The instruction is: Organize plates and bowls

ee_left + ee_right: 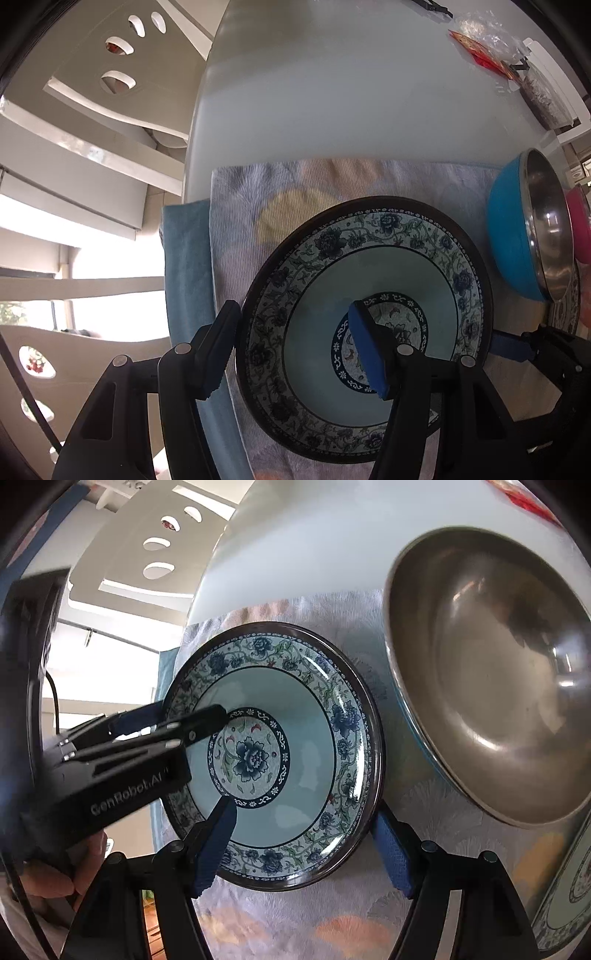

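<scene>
I had the left gripper pointing straight down over the floral plate, jaws released and roughly half spread. One finger stood just outside the rim at the plate's 9 o'clock and the other over the centre medallion. The rim sat between them, but neither pad pressed on it as far as I could see.

The right gripper was also unclenched and straddled the same plate's rim at about 5 o'clock, with one blue pad over the pale well and the other outside the edge. It grasped nothing. In its view a person's hand held the left tool at 8 o'clock.

The plate lay flat on a pale patterned cloth, with a blue towel under the cloth's 9 o'clock edge. At the plate's 2 o'clock stood a blue bowl with a steel inside, and a pink bowl was just behind it. A second floral plate showed at 4 o'clock.

The cloth covered the near part of a glossy white table, and a red packet lay far off at 1 o'clock. A white chair with oval cut-outs stood at 10 o'clock, and a bright window glared beyond it.
</scene>
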A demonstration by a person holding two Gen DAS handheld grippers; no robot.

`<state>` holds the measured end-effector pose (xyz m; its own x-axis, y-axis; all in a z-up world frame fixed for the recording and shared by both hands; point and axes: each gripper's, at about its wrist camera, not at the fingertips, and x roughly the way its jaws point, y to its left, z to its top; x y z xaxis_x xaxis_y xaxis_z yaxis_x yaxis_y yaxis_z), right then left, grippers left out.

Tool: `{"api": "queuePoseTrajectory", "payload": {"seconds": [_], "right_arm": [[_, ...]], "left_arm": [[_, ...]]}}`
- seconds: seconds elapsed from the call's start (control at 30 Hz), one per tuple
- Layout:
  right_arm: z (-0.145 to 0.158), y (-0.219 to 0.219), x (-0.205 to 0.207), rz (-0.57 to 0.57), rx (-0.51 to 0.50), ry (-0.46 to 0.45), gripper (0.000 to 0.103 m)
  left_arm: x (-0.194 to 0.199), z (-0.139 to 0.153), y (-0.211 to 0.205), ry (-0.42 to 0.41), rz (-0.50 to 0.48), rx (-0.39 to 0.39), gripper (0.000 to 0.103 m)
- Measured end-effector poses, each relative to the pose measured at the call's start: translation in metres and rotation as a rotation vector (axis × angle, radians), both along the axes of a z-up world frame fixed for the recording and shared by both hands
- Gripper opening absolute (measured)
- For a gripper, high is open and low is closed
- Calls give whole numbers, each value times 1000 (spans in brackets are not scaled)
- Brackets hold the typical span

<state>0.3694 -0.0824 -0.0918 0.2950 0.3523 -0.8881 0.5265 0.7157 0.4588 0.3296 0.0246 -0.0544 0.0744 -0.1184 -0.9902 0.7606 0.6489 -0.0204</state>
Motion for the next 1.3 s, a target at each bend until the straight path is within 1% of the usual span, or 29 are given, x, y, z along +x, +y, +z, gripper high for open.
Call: {"api": "queuePoseTrajectory", "payload": {"seconds": [0.3, 0.43, 0.6, 0.97, 1.1, 1.13, 1.2, 1.23, 1.3], "right_arm": [[-1, 5, -8, 8, 15, 33, 72], [-3, 5, -12, -2, 28, 40, 72], [1, 3, -22, -24, 16, 40, 71], [9, 1, -47, -60, 9, 55, 67], [16, 2, -61, -62, 1, 50, 67], [18, 2, -64, -62, 0, 47, 67], [22, 2, -70, -62, -2, 44, 67], [23, 3, -72, -63, -4, 42, 67], [27, 2, -78, -65, -6, 38, 67]], "left_arm": [[-24, 1, 22, 39, 38, 0, 57], [-31, 2, 28, 49, 36, -1, 57], [-45, 8, 32, 58, 42, 3, 57], [-49, 22, 35, 55, 38, 2, 57], [-51, 20, 23, 55, 34, 6, 57], [-45, 20, 23, 53, 33, 6, 57], [-46, 21, 23, 51, 32, 5, 57], [-38, 18, 16, 50, 29, 4, 57], [-38, 15, 20, 46, 27, 2, 57]]}}
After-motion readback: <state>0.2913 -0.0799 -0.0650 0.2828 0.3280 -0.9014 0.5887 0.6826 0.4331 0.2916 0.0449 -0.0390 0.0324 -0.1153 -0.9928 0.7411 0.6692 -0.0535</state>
